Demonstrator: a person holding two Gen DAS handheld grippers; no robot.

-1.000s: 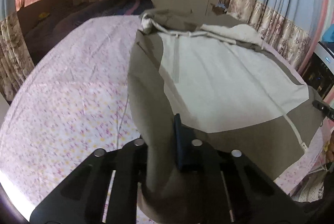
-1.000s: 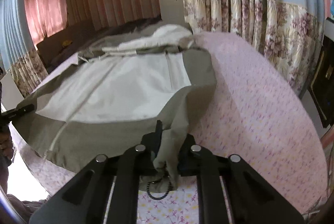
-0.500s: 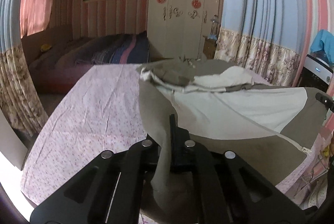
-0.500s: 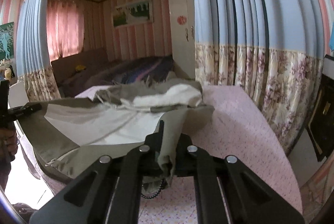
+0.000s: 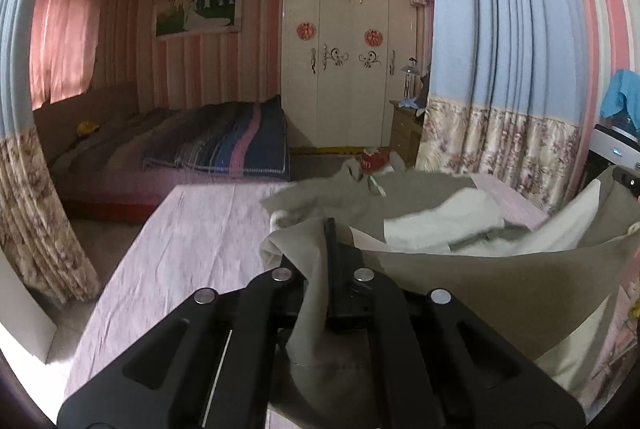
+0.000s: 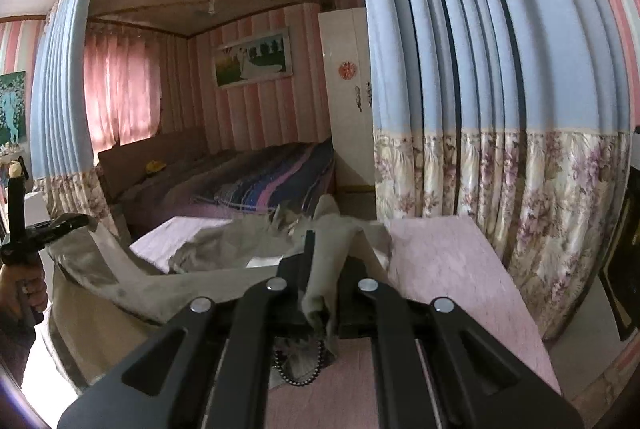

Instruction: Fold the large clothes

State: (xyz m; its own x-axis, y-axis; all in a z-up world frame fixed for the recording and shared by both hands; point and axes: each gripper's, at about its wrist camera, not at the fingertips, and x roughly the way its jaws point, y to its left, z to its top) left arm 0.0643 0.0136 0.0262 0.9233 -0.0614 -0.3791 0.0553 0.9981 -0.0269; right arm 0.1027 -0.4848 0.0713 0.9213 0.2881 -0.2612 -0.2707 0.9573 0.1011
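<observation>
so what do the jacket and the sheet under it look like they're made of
Jacket: thin woven cloth, matte olive with cream panels, perhaps a cotton or nylon blend; it drapes and creases softly where the left tongs and right tongs pinch it. Bedsheet: light cotton-like fabric, matte pink with a fine print and wrinkles.

Dim room, pink-curtained window (image 6: 120, 97) glowing, fisheye-warped edges, slight motion blur.

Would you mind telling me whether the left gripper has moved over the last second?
Yes. The left gripper, shut on the jacket, has risen and tipped up: the white wardrobe, earlier cropped at the top edge, now sits mid-frame.
</observation>
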